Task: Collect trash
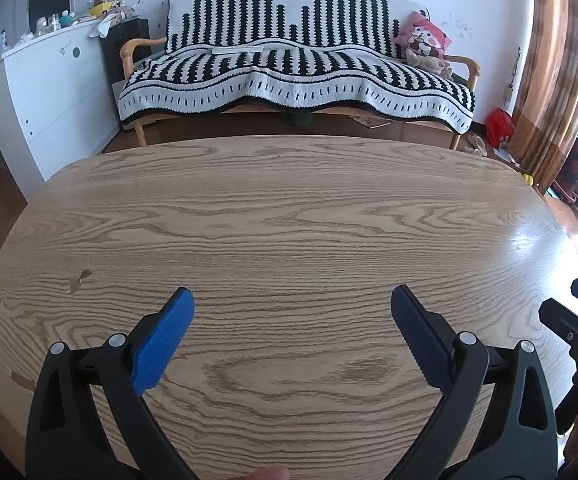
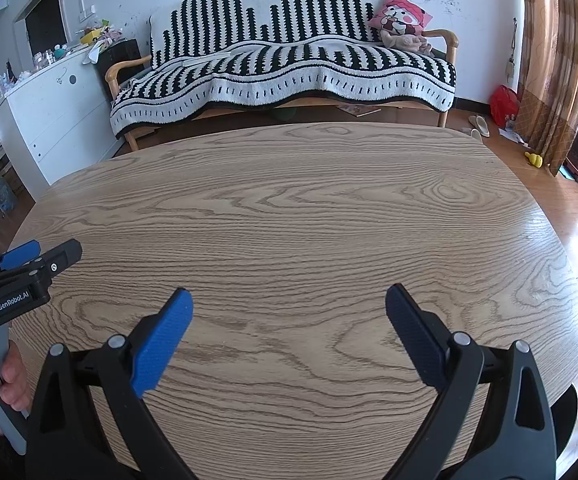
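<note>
My left gripper (image 1: 292, 300) is open and empty, its blue-padded fingers spread wide above the near part of a wooden table (image 1: 289, 208). My right gripper (image 2: 288, 300) is open and empty too, above the same table (image 2: 289, 208). Each gripper shows at the edge of the other's view: the right one in the left wrist view (image 1: 577, 320), the left one in the right wrist view (image 2: 25, 264). No trash shows on the table top in either view.
Beyond the table stands a sofa (image 1: 297, 68) under a black-and-white blanket, with a pink cushion (image 1: 423, 38). A white cabinet (image 1: 49, 92) with clutter on top stands left. A red bag (image 1: 499, 126) and curtain (image 1: 549, 80) are right.
</note>
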A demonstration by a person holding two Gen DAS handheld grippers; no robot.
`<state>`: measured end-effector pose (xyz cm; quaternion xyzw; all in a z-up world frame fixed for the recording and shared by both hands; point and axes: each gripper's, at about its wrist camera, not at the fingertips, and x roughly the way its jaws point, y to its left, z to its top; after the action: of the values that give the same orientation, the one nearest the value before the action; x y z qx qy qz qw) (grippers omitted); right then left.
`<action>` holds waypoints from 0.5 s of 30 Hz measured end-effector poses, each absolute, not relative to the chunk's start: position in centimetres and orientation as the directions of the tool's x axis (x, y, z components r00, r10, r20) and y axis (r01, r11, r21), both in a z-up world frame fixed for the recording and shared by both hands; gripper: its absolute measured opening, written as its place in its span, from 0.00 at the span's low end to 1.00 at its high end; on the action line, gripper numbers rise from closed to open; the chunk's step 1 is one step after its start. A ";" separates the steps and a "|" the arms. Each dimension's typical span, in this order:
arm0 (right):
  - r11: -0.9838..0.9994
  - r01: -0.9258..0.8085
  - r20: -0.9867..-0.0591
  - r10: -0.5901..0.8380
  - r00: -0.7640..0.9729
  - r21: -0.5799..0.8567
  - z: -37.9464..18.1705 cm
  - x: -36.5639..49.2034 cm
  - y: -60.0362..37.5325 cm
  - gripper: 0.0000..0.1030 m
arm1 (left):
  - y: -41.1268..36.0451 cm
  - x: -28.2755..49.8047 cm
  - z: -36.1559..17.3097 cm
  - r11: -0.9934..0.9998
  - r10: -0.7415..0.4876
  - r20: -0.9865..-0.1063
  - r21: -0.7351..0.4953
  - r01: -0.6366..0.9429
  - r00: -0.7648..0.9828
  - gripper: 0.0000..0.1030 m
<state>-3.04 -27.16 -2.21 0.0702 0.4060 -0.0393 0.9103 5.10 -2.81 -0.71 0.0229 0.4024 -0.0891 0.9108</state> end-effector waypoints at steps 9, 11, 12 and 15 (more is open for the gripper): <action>0.986 0.135 -0.745 -0.018 0.667 0.097 -2.0 -3.0 -27.5 0.91 | -3.2 4.6 -0.3 0.981 -0.145 -0.720 -0.013 0.195 0.679 0.93; 0.986 0.137 -0.746 -0.020 0.666 0.096 -1.9 -3.0 -27.7 0.91 | -3.3 4.7 -0.3 0.982 -0.132 -0.725 -0.003 0.188 0.676 0.93; 0.986 0.139 -0.747 -0.021 0.665 0.096 -1.9 -3.0 -27.8 0.91 | -3.3 4.7 -0.4 0.983 -0.126 -0.726 0.000 0.183 0.676 0.93; 0.985 0.141 -0.747 -0.023 0.664 0.095 -1.9 -2.8 -27.7 0.91 | -3.1 4.7 -0.4 0.983 -0.128 -0.732 -0.006 0.182 0.669 0.93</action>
<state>-2.82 -27.70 -1.88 0.0726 0.4075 -0.0451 0.9092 4.75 -3.07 -0.43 0.0337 0.3980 -0.0849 0.9128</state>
